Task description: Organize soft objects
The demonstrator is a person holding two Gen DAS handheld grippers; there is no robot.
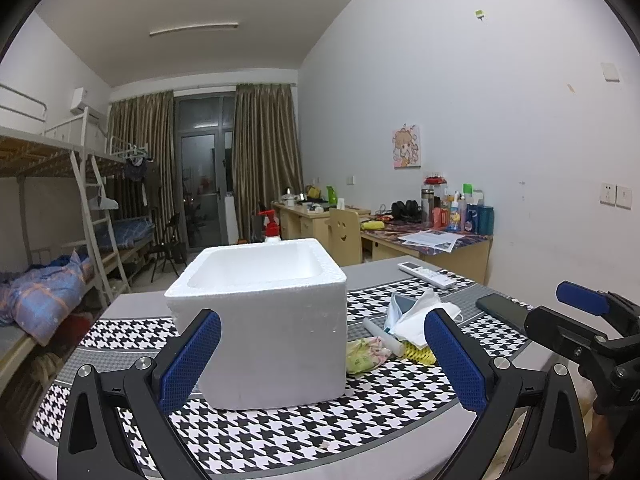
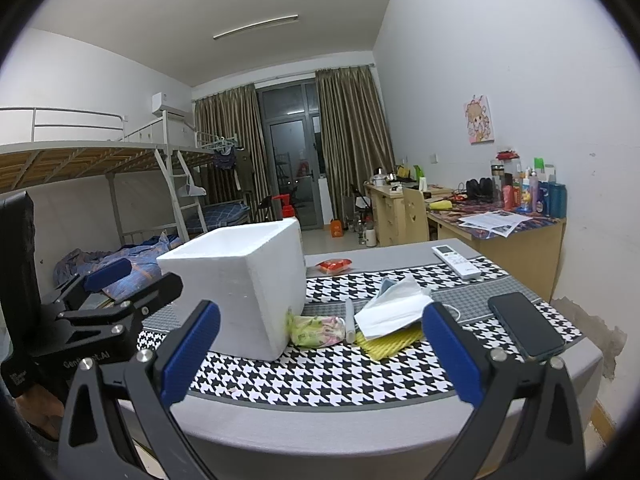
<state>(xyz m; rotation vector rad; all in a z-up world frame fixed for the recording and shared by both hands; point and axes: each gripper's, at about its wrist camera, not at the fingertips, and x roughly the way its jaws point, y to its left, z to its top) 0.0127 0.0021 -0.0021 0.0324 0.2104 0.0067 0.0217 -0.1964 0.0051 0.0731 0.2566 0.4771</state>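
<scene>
Soft things piled on table point(image 2: 360, 396), just right of foam box point(image 2: 240, 280): floral pouch point(image 2: 316, 330) touching box's near-right corner, tissue pack point(image 2: 394, 308) on top of yellow sponge point(image 2: 390, 344), white tube point(image 2: 350, 320) betw. pouch & tissues. Red packet point(image 2: 334, 266) farther back, behind box's right side, apart from pile.

Key relation: pile lies ahead & slightly right of center for right gripper point(image 2: 320, 352), framed betw. its blue pads; for left gripper point(image 1: 320, 364), box fills center, pile off to right, near right pad. Right hand judged nearer & better lined up. Pouch's long axis runs roughly left-right across view, so crosswise to approach; fingers spread left-right, so prob. needs wrist turn to pinch across short side. Tube runs more front-back.

Jaws: both spread wide, gripping nothing. Both hover over near table edge, short of pile.

Containers: box open-topped, upright; inside looks bare from left view, though floor mostly hidden by near wall. Likely the bin for soft stuff — judgement only.

Non-soft nearby: phone point(image 2: 526, 326) at right edge, remote point(image 2: 456, 260) behind; prob. leave alone. Nothing sorted yet by look of it.
</scene>
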